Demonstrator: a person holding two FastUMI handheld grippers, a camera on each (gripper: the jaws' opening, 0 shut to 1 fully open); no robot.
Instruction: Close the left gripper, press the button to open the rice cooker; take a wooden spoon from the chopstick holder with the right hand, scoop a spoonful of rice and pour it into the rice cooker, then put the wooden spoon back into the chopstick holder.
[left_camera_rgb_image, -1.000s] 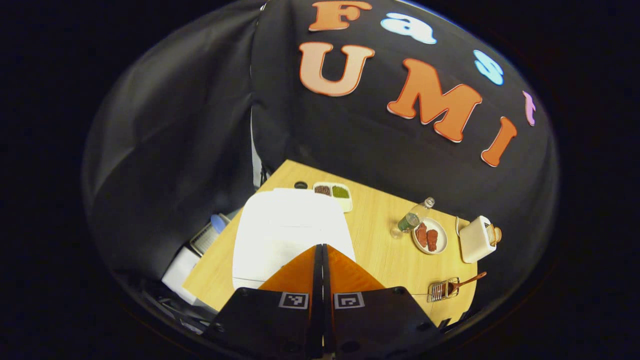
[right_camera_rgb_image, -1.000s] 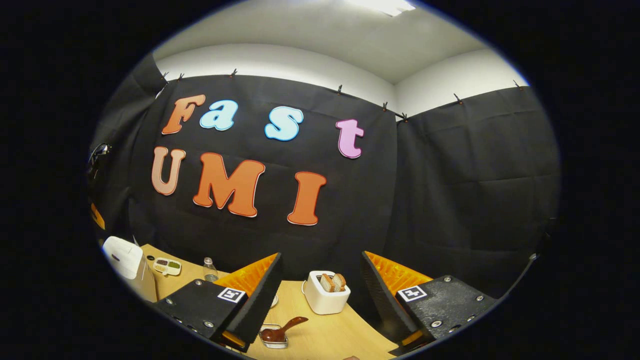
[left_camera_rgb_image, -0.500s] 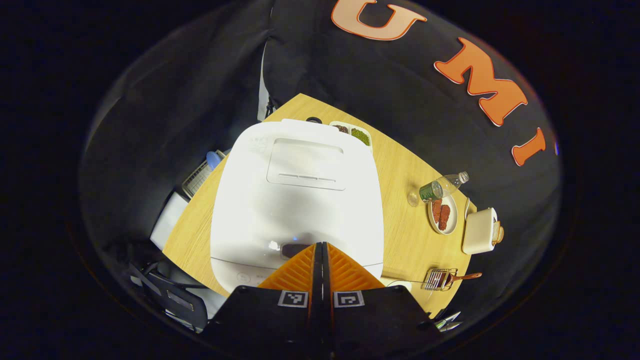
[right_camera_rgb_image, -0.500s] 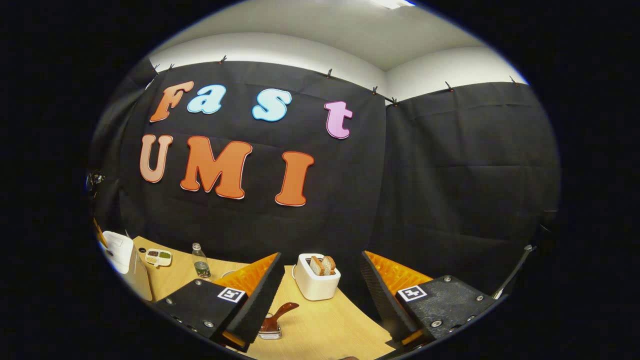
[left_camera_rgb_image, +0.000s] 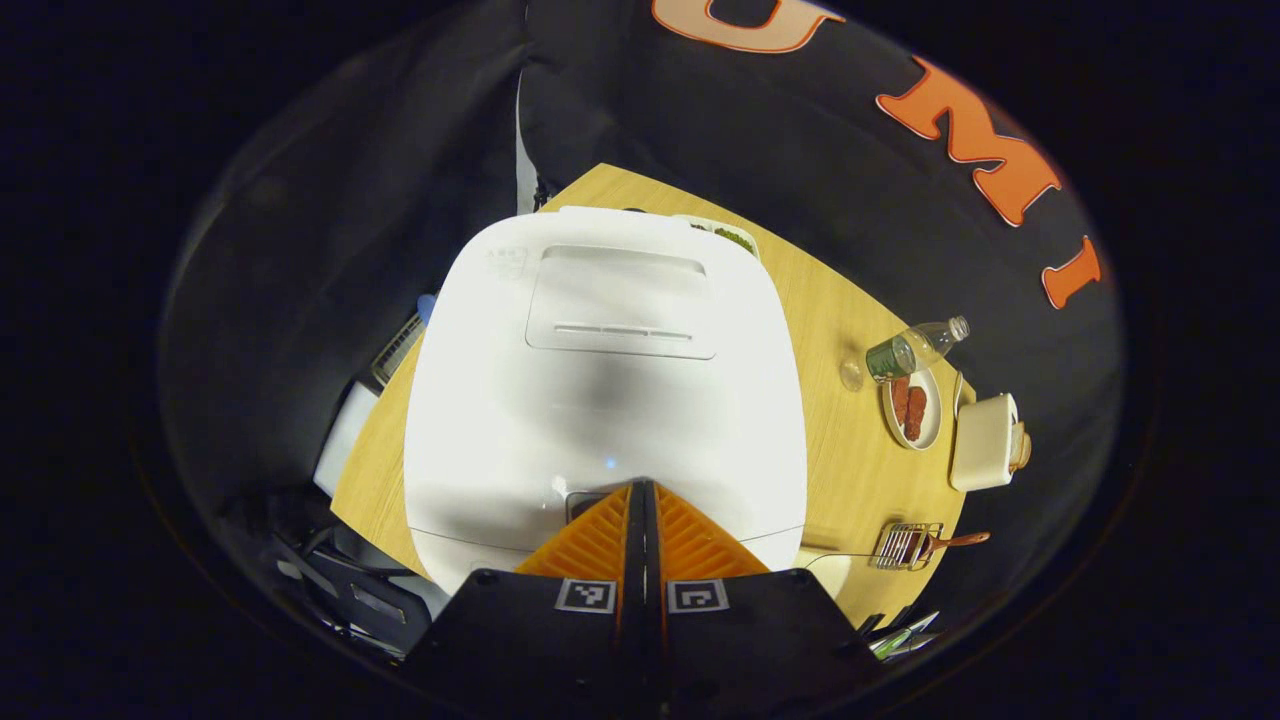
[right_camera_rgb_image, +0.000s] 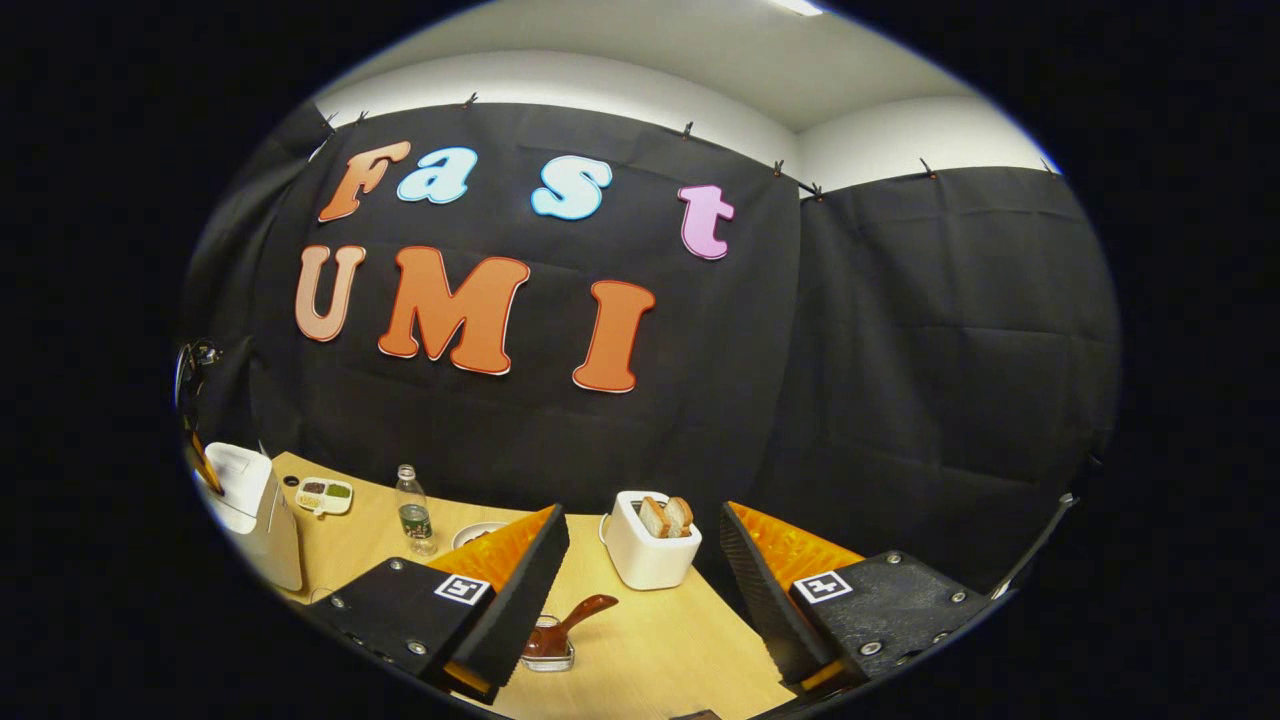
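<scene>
Left claw (left_camera_rgb_image: 641, 487) pressed shut over rice cooker (left_camera_rgb_image: 600, 370); right claw (right_camera_rgb_image: 640, 545) wide, wooden spoon (right_camera_rgb_image: 568, 625) handle slanting up-right.

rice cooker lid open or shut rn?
Shut: the rice cooker lid lies flat, seam unbroken; the closed left claw sits at its front button.

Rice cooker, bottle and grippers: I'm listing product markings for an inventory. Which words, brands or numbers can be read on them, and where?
No text can be read.
Rice cooker: faint grey print at a lid corner, too blurred to read.
Bottle: green label, too small to read.
Left gripper and right gripper: black-and-white square markers behind the jaws, patterns rather than letters.
</scene>
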